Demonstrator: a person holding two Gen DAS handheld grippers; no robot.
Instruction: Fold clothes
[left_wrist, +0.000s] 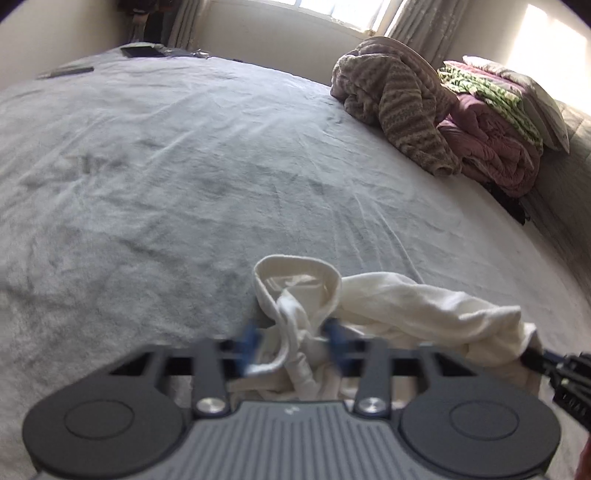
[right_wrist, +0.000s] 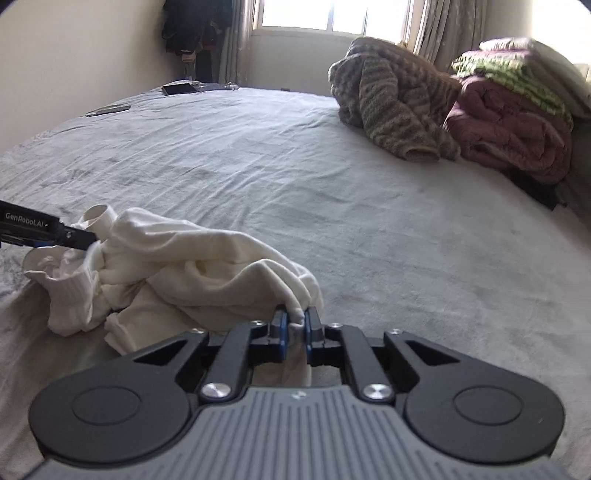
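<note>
A crumpled white garment (right_wrist: 192, 269) lies bunched on the grey bed sheet (right_wrist: 332, 177). My right gripper (right_wrist: 295, 319) is shut on a fold of its right end. In the left wrist view the same white garment (left_wrist: 406, 306) lies in front of my left gripper (left_wrist: 291, 339), whose blue-tipped jaws stand apart around a twisted part near the ribbed collar (left_wrist: 295, 280); the fingers are blurred. The left gripper also shows in the right wrist view (right_wrist: 79, 236) at the garment's left end. The right gripper shows at the right edge of the left wrist view (left_wrist: 539, 358).
A brown striped fleece blanket (right_wrist: 391, 99) and a stack of folded maroon and green quilts (right_wrist: 517, 110) sit at the bed's far right. Dark flat items (right_wrist: 179, 88) lie at the far left corner. A window and curtains are behind.
</note>
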